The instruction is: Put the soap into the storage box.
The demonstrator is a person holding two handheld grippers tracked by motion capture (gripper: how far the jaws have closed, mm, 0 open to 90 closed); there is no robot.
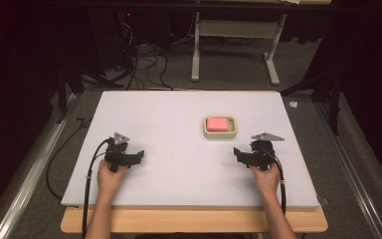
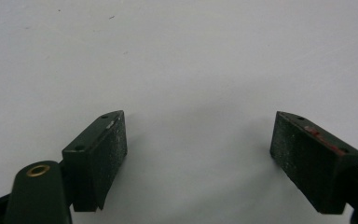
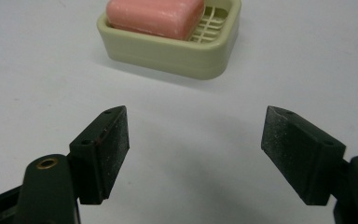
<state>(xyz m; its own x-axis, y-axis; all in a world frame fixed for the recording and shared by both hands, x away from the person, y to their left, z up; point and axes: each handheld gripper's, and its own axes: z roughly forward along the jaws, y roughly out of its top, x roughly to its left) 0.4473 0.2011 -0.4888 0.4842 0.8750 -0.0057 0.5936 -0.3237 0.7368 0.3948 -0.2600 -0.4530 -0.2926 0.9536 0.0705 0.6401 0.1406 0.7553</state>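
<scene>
Two grippers rest low over the white worktop (image 1: pixel 179 164) near its front edge, each held in a hand: the left gripper (image 1: pixel 135 157) toward the front left corner, the right gripper (image 1: pixel 238 153) toward the front right. Both have their jaws spread wide and hold nothing; in the left gripper view only bare worktop lies between the pads (image 2: pixel 107 154). Beyond the right gripper, just a little farther from the front edge and right of the worktop's middle, sits the cream soap dish (image 1: pixel 220 133) with a pink bar of soap (image 1: pixel 217 123) lying in it, toward one end so that part of the slatted floor shows. The right gripper is the nearer one and points toward the dish, so it looks likeliest to go in. The main risk, as I judge it, is the soap itself: its rounded edges and smooth faces could slip from the pads if they close too high or off-centre. A second risk is that the light dish slides or tips when a jaw catches its rim (image 3: pixel 168 49), since nothing steadies it while the left gripper stays well apart.
</scene>
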